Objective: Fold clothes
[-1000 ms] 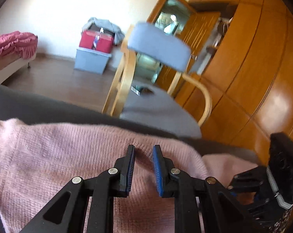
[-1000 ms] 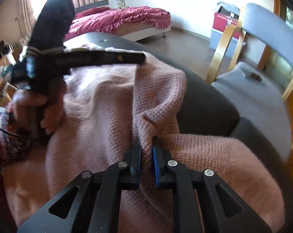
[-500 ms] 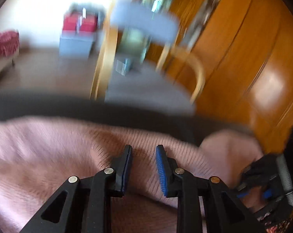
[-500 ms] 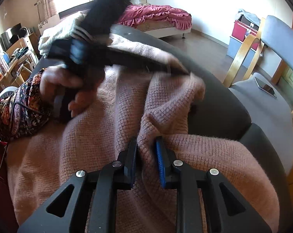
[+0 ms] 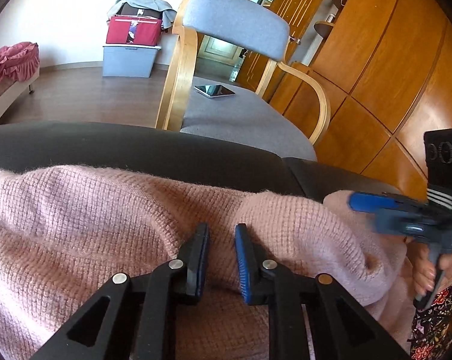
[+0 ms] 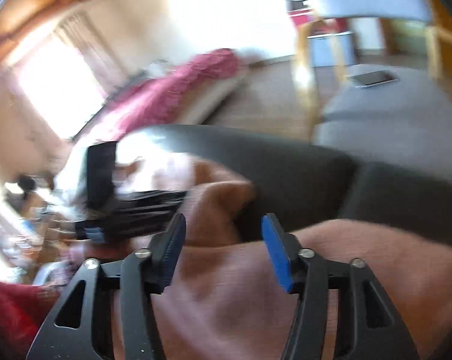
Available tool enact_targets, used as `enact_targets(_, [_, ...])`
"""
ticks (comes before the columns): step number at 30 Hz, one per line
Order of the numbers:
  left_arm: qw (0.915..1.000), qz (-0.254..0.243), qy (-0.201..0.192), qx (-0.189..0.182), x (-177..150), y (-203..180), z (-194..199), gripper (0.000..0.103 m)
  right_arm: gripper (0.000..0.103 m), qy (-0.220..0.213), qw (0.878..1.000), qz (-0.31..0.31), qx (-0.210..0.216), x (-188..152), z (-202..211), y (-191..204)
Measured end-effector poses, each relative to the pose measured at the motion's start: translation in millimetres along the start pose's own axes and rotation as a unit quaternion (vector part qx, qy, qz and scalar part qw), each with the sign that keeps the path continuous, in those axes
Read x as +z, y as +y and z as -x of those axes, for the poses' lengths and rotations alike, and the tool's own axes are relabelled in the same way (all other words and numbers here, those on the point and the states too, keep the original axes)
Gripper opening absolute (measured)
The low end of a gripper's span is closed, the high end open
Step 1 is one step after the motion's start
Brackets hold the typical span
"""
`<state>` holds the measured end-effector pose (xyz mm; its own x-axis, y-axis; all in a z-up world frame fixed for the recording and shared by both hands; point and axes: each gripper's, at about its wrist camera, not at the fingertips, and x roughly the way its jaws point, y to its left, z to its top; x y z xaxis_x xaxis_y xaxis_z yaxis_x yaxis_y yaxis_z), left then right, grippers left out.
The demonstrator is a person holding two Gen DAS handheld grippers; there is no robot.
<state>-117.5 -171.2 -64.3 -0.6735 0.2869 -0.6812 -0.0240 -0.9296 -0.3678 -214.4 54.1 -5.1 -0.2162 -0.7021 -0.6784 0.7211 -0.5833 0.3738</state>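
Note:
A pink knitted sweater (image 5: 91, 225) lies rumpled over a dark padded surface (image 5: 106, 147). My left gripper (image 5: 221, 240) is pushed down into it, its jaws closing on a raised fold of knit between the pads. In the right wrist view, which is blurred, my right gripper (image 6: 223, 228) hovers just above the sweater (image 6: 226, 285). Its jaws are opening wide and hold nothing. The right gripper (image 5: 366, 213) also shows at the right edge of the left wrist view, with a hand (image 5: 426, 270) on its handle and a flowered sleeve below.
Beyond the dark surface stands a wooden chair with grey cushions (image 5: 234, 24), and a phone (image 5: 215, 91) lies on its seat. A wooden wardrobe (image 5: 375, 60) fills the right. A red box on a grey bin (image 5: 133, 30) and a bed (image 5: 10, 60) stand further off.
My right gripper has let go of the sweater fold it pinched, opened wide and swung sideways with a roll. My left gripper has sunk into the sweater and narrowed on a fold.

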Motion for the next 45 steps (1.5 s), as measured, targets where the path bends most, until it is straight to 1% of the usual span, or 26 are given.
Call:
enact_targets(1, [1.0000,0.003,0.000,-0.004,-0.6,1.4,0.1,0.017,0.034,0.018,1.000,0.014,-0.016,2.5,-8.4,3.6])
enact_targets(2, [1.0000,0.007,-0.001,-0.007,-0.9,2.9,0.0,0.017,0.034,0.036,0.999,0.027,-0.025,4.9,-16.9,7.9])
enact_targets(4, [0.9999,0.012,-0.002,-0.011,-1.6,5.2,1.4,0.017,0.034,0.093,0.994,0.062,-0.002,7.5,-34.8,20.0])
enact_targets(6, [0.9997,0.020,-0.004,-0.016,-1.7,8.1,2.1,0.017,0.034,0.156,0.982,0.101,0.024,8.7,-50.5,30.4])
enact_targets(7, [0.9995,0.024,-0.005,-0.020,-1.5,9.5,1.8,0.017,0.034,0.176,0.977,0.119,0.030,9.2,-50.6,31.4])
enact_targets(10, [0.9992,0.031,-0.006,-0.025,-1.7,11.3,1.1,0.017,0.034,0.208,0.969,0.131,0.033,13.8,-56.0,34.9])
enact_targets(12, [0.9991,0.033,-0.008,-0.025,-1.9,12.2,1.7,0.017,0.034,0.217,0.967,0.134,0.018,13.9,-61.0,37.9])
enact_targets(14, [0.9987,0.042,-0.014,-0.026,-1.9,15.9,5.0,0.017,0.034,0.216,0.968,0.130,-0.002,12.2,-64.5,43.4])
enact_targets(16, [0.9970,0.060,-0.039,-0.029,-1.7,22.5,13.9,0.017,0.031,0.211,0.968,0.136,-0.029,10.0,-65.7,51.1])
enact_targets(18, [0.9937,0.076,-0.075,-0.034,-1.6,28.5,26.3,0.017,0.021,0.200,0.966,0.152,-0.056,7.2,-63.0,61.4])
enact_targets(20, [0.9892,0.089,-0.110,-0.038,-1.4,33.5,37.9,0.017,0.017,0.190,0.964,0.167,-0.083,5.7,-59.1,68.4])
enact_targets(21, [0.9878,0.093,-0.120,-0.037,-0.8,35.1,40.8,0.017,0.013,0.183,0.963,0.170,-0.097,6.4,-57.2,69.2])
enact_targets(22, [0.9869,0.096,-0.124,-0.035,-0.4,36.8,42.0,0.017,0.005,0.173,0.961,0.176,-0.123,7.3,-56.3,68.2])
enact_targets(24, [0.9878,0.101,-0.114,-0.031,0.3,38.6,37.3,0.017,0.004,0.158,0.949,0.190,-0.197,7.9,-60.1,58.2])
enact_targets(25, [0.9887,0.103,-0.105,-0.029,0.8,39.2,33.7,0.017,0.000,0.151,0.943,0.191,-0.228,9.0,-62.5,51.6])
enact_targets(28, [0.9903,0.110,-0.083,-0.018,0.6,42.1,25.5,0.017,0.000,0.125,0.940,0.161,-0.274,23.6,-74.2,20.9])
enact_targets(31, [0.9902,0.120,-0.070,-0.016,1.0,45.5,19.5,0.017,0.000,0.098,0.931,0.140,-0.323,36.1,-89.4,-4.1])
enact_targets(34, [0.9895,0.130,-0.062,-0.016,0.6,50.7,16.3,0.017,0.000,0.067,0.934,0.119,-0.330,41.9,-89.9,-28.0])
enact_targets(36, [0.9885,0.139,-0.059,-0.015,0.8,55.5,16.4,0.017,0.001,0.049,0.954,0.081,-0.284,48.1,-85.6,-39.5])
enact_targets(37, [0.9880,0.143,-0.057,-0.014,0.7,57.0,14.9,0.017,0.002,0.046,0.967,0.055,-0.244,49.6,-78.9,-43.0])
enact_targets(38, [0.9876,0.146,-0.056,-0.013,0.4,58.3,14.3,0.017,0.004,0.043,0.973,0.039,-0.222,52.4,-76.4,-40.7])
enact_targets(39, [0.9873,0.148,-0.056,-0.012,-0.2,59.3,14.6,0.017,0.008,0.038,0.976,0.026,-0.215,49.3,-69.1,-39.6])
enact_targets(41, [0.9869,0.150,-0.060,-0.006,-1.5,60.0,16.6,0.017,0.009,0.041,0.970,0.013,-0.240,43.6,-51.8,-43.2])
enact_targets(42, [0.9869,0.149,-0.061,-0.003,-2.4,60.3,17.7,0.017,0.012,0.047,0.967,0.006,-0.250,40.1,-43.6,-47.1])
enact_targets(44, [0.9872,0.147,-0.061,-0.002,-2.9,59.6,17.7,0.017,0.026,0.065,0.971,-0.013,-0.229,35.1,-31.6,-57.6])
enact_targets(45, [0.9874,0.146,-0.060,-0.002,-2.9,59.2,17.4,0.017,0.043,0.075,0.974,-0.021,-0.214,32.9,-27.1,-61.5])
